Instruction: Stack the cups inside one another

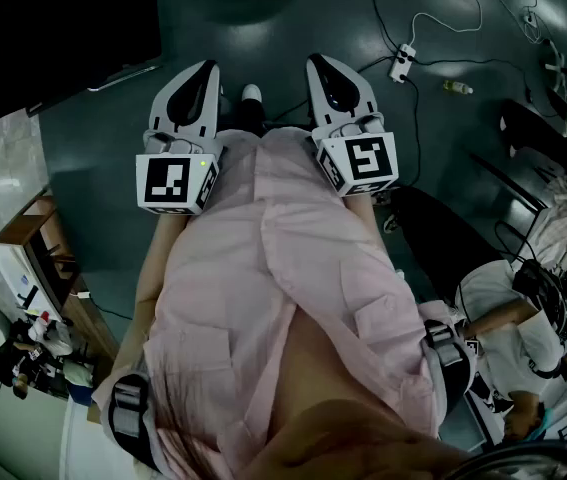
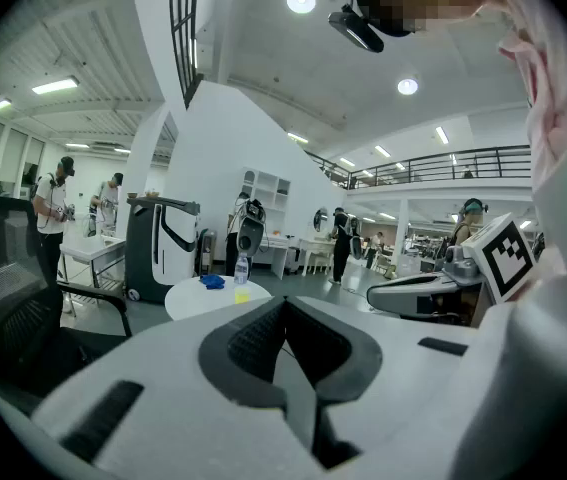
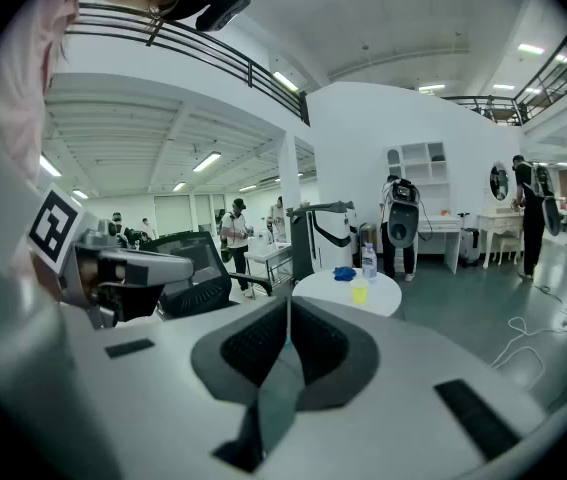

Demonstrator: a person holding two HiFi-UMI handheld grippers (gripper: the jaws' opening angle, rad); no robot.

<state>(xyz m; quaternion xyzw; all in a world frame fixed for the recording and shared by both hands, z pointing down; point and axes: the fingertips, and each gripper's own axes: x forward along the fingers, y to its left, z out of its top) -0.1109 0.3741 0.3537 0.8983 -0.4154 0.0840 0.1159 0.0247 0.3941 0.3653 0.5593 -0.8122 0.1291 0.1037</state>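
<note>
Jaws are held clenched, empty, on the left hand-held gripper (image 2: 285,304) and the right hand-held gripper (image 3: 288,304); far ahead, one yellow cup (image 3: 360,291) and one bottle (image 3: 368,261) are set on one round surface (image 3: 388,294).

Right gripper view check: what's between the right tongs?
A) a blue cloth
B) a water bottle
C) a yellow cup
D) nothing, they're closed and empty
D: the right tongs are closed together with nothing between them; the yellow cup and water bottle stand far off on the round white table.
</note>
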